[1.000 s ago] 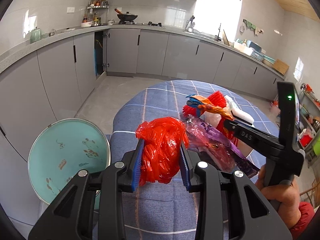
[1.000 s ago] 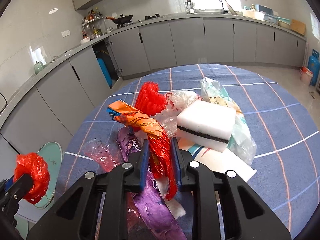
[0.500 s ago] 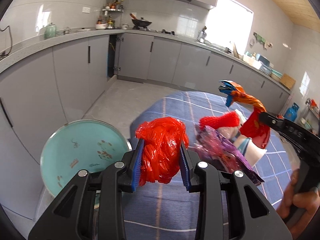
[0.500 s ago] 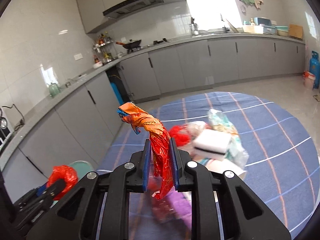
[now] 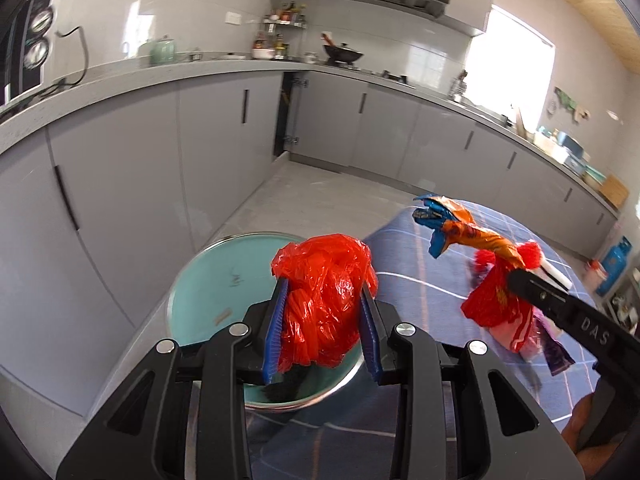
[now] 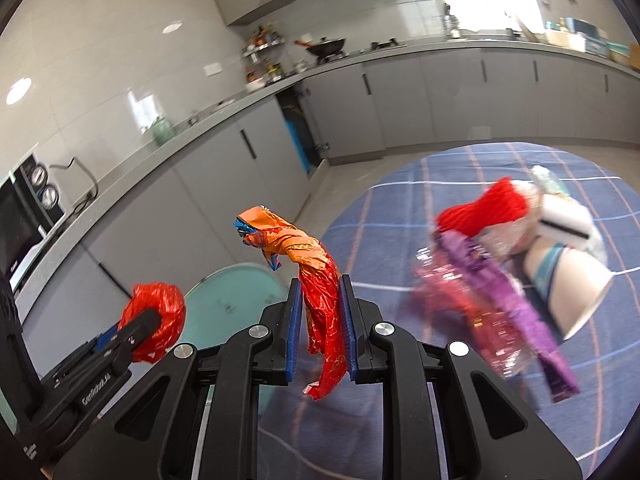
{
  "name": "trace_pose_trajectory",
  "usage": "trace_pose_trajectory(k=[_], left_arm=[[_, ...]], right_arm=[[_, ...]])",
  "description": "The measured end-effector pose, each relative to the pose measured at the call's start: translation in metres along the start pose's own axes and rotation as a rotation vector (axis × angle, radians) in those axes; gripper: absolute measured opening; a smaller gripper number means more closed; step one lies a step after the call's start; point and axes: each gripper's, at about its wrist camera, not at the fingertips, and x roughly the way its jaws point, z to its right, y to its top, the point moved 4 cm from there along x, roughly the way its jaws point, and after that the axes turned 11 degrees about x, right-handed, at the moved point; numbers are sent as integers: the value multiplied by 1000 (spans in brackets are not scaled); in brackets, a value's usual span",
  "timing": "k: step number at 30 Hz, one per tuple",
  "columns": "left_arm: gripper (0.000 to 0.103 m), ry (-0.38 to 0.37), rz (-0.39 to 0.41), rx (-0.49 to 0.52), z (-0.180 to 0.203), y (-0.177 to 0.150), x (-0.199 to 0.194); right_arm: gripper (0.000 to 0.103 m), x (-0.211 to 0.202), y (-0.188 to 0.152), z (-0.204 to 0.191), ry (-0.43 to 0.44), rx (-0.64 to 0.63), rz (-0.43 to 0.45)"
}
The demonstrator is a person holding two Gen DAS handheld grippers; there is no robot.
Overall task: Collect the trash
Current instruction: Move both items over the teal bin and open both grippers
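Note:
My left gripper (image 5: 323,328) is shut on a crumpled red plastic bag (image 5: 324,292), held just above the open teal trash bin (image 5: 216,280) beside the table. My right gripper (image 6: 320,332) is shut on a twisted orange and red snack wrapper (image 6: 316,280), lifted over the table's left edge. That wrapper (image 5: 476,264) also shows in the left wrist view at the right, and the red bag (image 6: 156,320) shows in the right wrist view at the lower left. More trash lies on the blue checked table (image 6: 400,208): a purple wrapper (image 6: 500,292), red netting (image 6: 484,208), a white sponge (image 6: 564,224), a paper cup (image 6: 568,288).
Grey cabinets (image 5: 120,184) and a counter (image 5: 160,68) run along the wall behind the bin. One cabinet door (image 6: 298,136) stands open. A hand (image 5: 588,436) holds the right gripper's handle. A blue gas cylinder (image 5: 614,264) stands on the floor at the far right.
Both grippers swung left, away from the trash pile toward the bin. The right one lifted the orange wrapper off the table. The red bag now hangs over the bin's rim.

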Motion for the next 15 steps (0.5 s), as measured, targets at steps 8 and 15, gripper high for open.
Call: trace_pose_trajectory(k=[8, 15], left_arm=[[33, 35, -30, -39, -24, -11, 6], [33, 50, -65, -70, -41, -20, 19]], right_arm=[[19, 17, -22, -33, 17, -38, -49], [19, 36, -35, -52, 21, -62, -91]])
